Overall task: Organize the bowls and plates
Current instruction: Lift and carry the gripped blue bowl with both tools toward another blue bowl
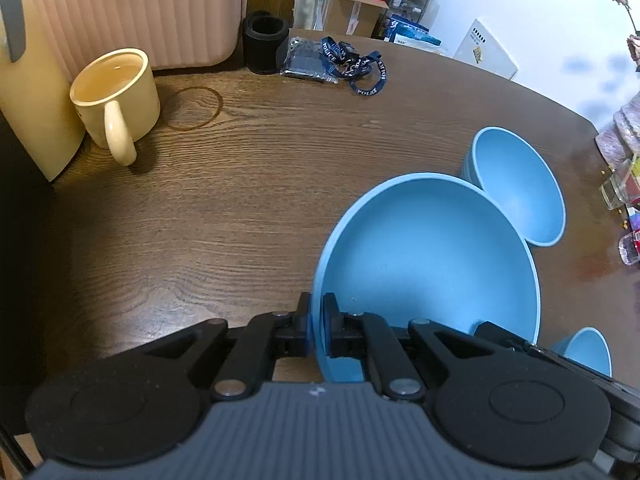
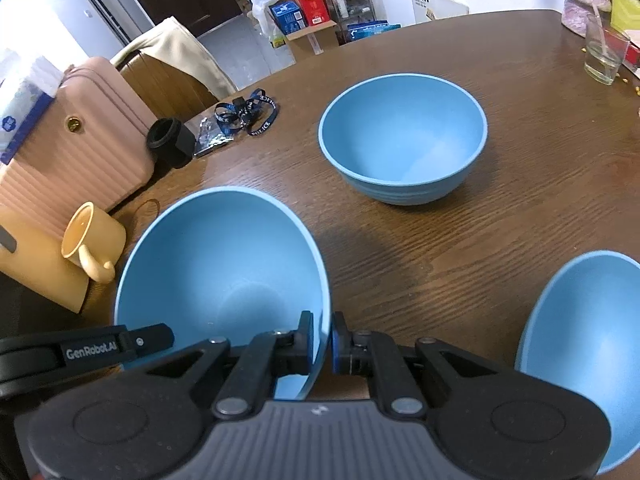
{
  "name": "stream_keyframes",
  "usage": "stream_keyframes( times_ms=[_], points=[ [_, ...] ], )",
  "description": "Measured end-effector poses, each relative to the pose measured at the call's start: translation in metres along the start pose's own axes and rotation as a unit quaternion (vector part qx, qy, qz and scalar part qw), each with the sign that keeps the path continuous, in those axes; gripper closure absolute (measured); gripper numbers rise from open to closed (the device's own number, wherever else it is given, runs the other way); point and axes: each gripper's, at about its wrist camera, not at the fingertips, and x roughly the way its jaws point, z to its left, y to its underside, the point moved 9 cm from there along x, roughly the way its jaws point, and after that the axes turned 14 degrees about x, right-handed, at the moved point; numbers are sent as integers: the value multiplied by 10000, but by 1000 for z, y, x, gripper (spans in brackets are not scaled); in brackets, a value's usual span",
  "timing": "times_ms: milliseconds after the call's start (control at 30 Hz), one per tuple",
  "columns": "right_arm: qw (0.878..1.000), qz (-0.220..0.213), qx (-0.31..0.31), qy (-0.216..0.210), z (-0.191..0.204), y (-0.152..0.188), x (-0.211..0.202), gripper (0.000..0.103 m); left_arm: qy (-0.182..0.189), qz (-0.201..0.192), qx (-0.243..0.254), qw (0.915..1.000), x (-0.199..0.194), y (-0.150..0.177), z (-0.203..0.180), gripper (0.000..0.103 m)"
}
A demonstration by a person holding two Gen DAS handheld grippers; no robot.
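Three blue bowls are on or over the brown wooden table [image 1: 240, 200]. My left gripper [image 1: 317, 328] is shut on the left rim of the near blue bowl [image 1: 432, 256]. My right gripper [image 2: 322, 340] is shut on the right rim of the same bowl [image 2: 216, 264], one finger inside and one outside. The left gripper's arm [image 2: 80, 350] shows at that bowl's left side. A second blue bowl [image 2: 404, 140] stands farther back on the table; it also shows in the left wrist view [image 1: 520, 188]. A third blue bowl [image 2: 580, 344] sits at the right; it also shows in the left wrist view [image 1: 588, 350].
A yellow mug [image 1: 116, 100] stands at the left by a yellow box [image 1: 24, 120] and a pink ribbed case [image 1: 132, 12]. A black cup [image 1: 266, 42] and a blue lanyard [image 1: 352, 64] lie at the back. A glass [image 2: 604, 52] stands far right.
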Motion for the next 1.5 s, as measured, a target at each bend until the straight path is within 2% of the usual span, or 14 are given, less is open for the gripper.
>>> stream_keyframes(
  times_ms=[533,1067,1500],
  points=[
    [9996,-87,-160,-231,-16,26,-49,95,-130,-201,-66,9997,-46,37,-19,97],
    [9986,-32,-393,-358,-69,59,-103,95,-262,-260,-218,9991,-84,99,-70,97],
    [9980,-263,-468,-340,-118,67,-155,95,-168,-429,-196,9987,-111,131,-124,97]
  ],
)
